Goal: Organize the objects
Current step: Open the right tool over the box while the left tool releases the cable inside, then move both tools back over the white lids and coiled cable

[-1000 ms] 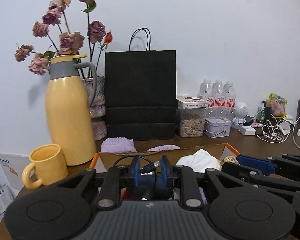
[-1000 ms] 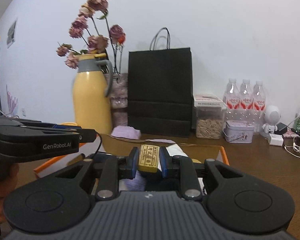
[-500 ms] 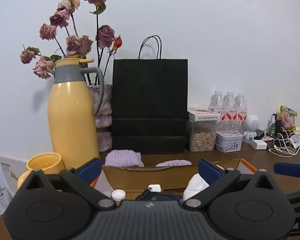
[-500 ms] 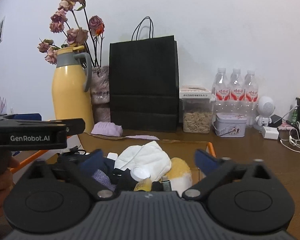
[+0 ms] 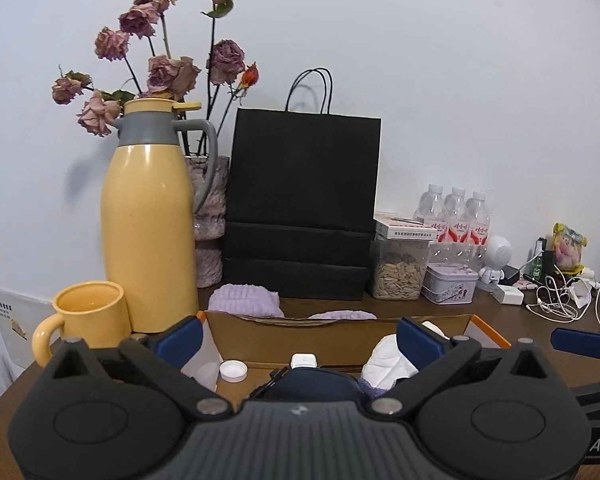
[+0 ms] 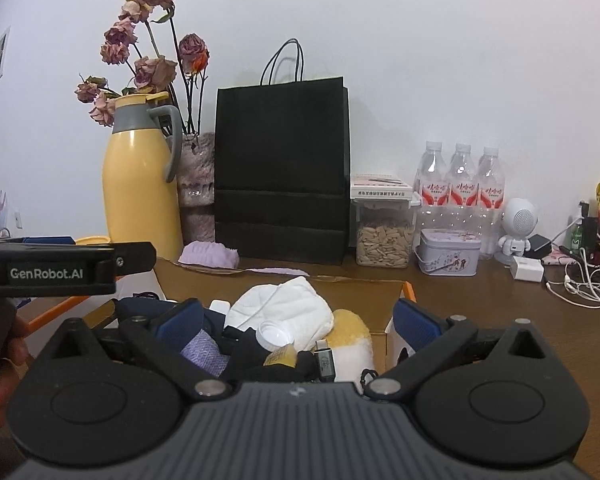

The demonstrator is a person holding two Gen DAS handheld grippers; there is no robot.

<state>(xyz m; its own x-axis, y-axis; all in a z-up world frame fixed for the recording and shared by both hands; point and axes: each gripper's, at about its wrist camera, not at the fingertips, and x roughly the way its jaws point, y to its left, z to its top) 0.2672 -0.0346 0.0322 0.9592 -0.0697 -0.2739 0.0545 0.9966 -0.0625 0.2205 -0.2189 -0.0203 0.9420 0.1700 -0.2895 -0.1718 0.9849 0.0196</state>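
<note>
Open cardboard box (image 6: 364, 282) on the table holds white cloth (image 6: 288, 308), a cap, cables.

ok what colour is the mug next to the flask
Yellow, like the flask; the mug shows best in the left wrist view.

A lived-in home: a wooden table (image 5: 500, 316) against a plain wall carries a yellow thermos jug (image 5: 148, 220), matching mug (image 5: 88, 320), dried roses (image 5: 168, 72) (long wilted), water bottles (image 6: 462, 184), and tangled charger cables (image 6: 584, 276).
</note>
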